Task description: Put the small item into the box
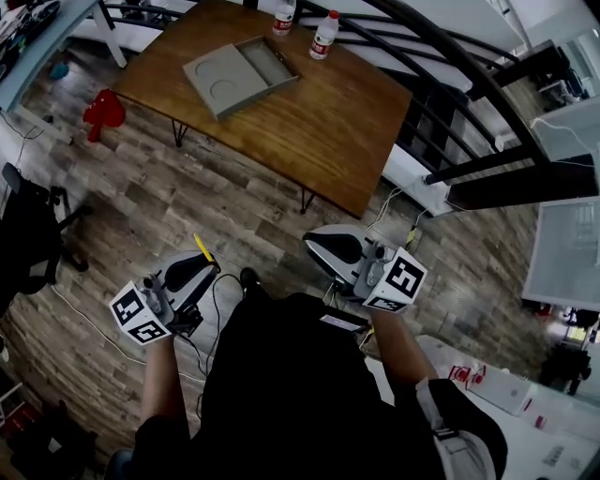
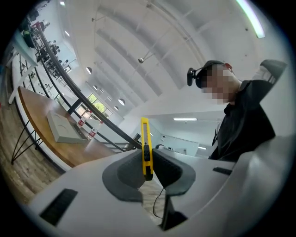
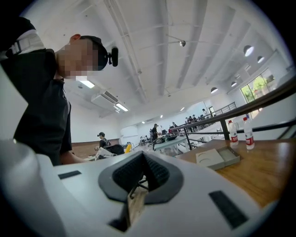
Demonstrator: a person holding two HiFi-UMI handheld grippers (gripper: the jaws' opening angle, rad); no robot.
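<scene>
Left hand-held gripper (image 2: 147, 160) clamps yellow knife (image 2: 145, 141); right hand-held gripper (image 3: 143, 170) closed, empty. Bottles (image 1: 323, 36) beside grey box (image 1: 225, 89) on bench (image 1: 328, 122): red labels illegible.

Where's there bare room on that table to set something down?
The table's near-right half is bare wood, from the open grey box out to the near corner. It is crowded along the far edge, around the box and the two bottles.

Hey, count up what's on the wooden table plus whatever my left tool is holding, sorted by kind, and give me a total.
Bottles: 2
Open grey box: 1
Yellow utility knife, clamped in the left tool: 1
Total: 4
</scene>
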